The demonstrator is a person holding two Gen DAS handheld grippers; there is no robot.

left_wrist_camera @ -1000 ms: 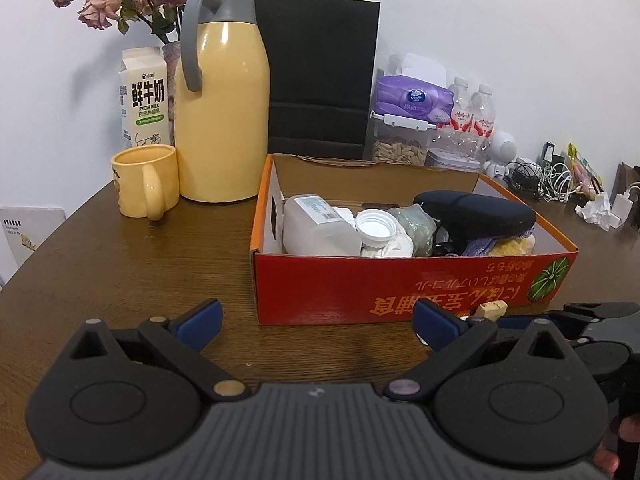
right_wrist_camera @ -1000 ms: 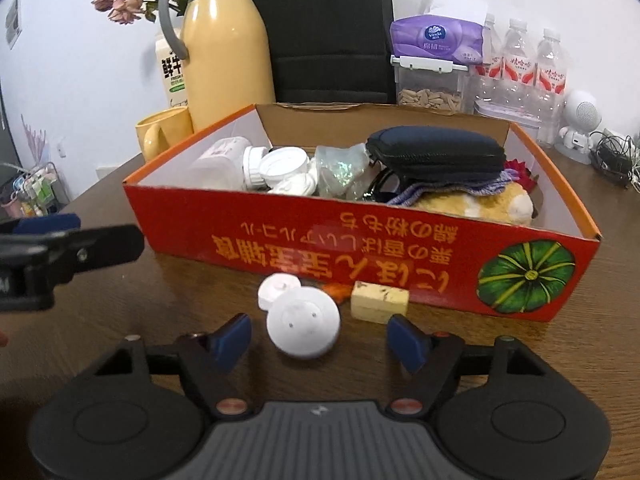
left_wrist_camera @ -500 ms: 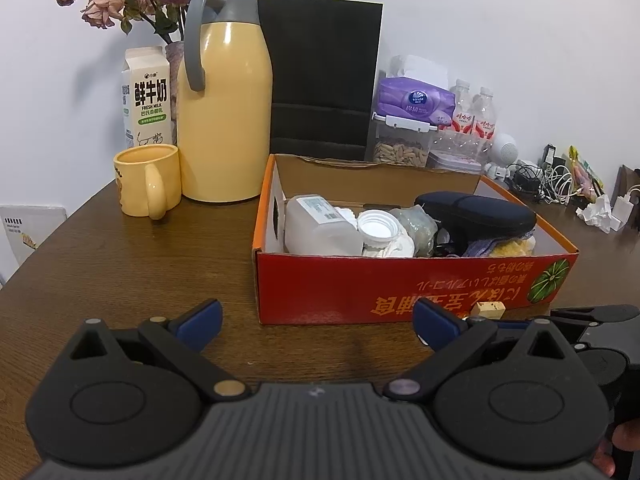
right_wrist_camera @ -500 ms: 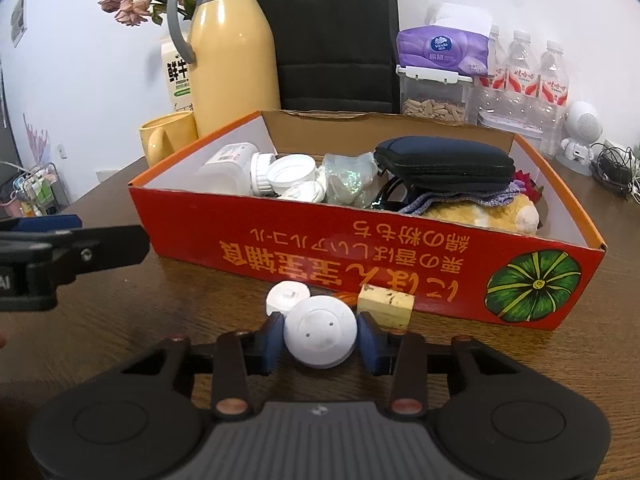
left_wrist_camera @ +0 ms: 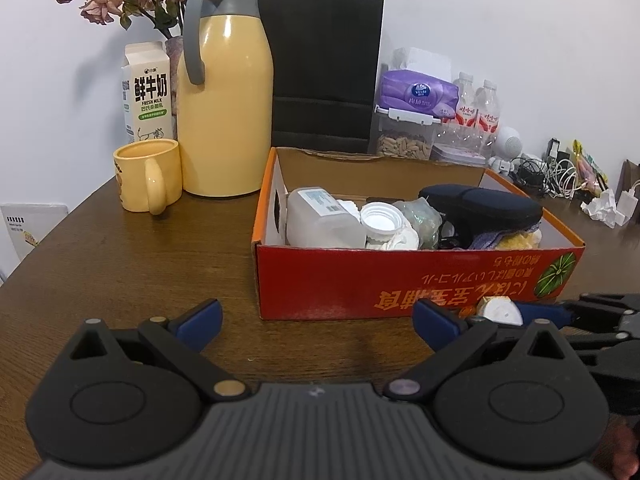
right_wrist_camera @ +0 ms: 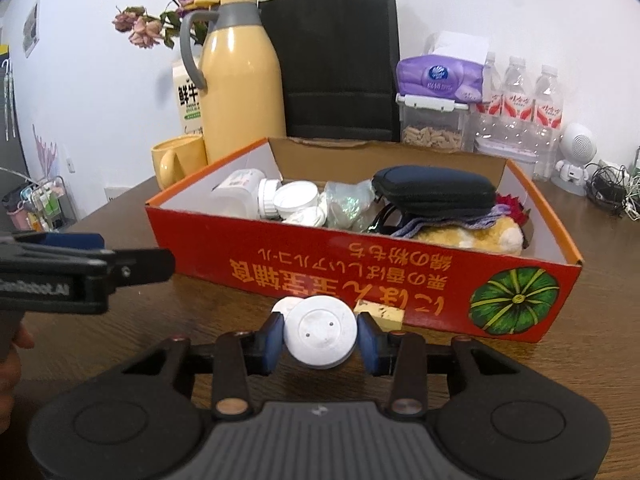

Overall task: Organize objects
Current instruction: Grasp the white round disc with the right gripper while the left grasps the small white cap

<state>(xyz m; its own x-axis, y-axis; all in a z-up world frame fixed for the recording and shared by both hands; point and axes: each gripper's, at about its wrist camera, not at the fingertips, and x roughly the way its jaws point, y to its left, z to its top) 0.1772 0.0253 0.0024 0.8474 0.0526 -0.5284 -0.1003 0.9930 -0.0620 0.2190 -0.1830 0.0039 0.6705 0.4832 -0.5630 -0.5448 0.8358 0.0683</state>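
— sitting on the wooden table, the red box is holding bottles and a dark case.
— and the tongs?
— the left gripper is gaping wide over bare wood; the right gripper, having just been closing, is pinching the white disc before the box.

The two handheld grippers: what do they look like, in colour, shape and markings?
Both match. The left gripper and right gripper have matte black bodies with a ribbed grey centre panel, two round black discs at the sides, angular black linkage arms with brass-coloured and silver pivot pins, and blue pads on the fingers. White lettering runs along the left gripper's side.
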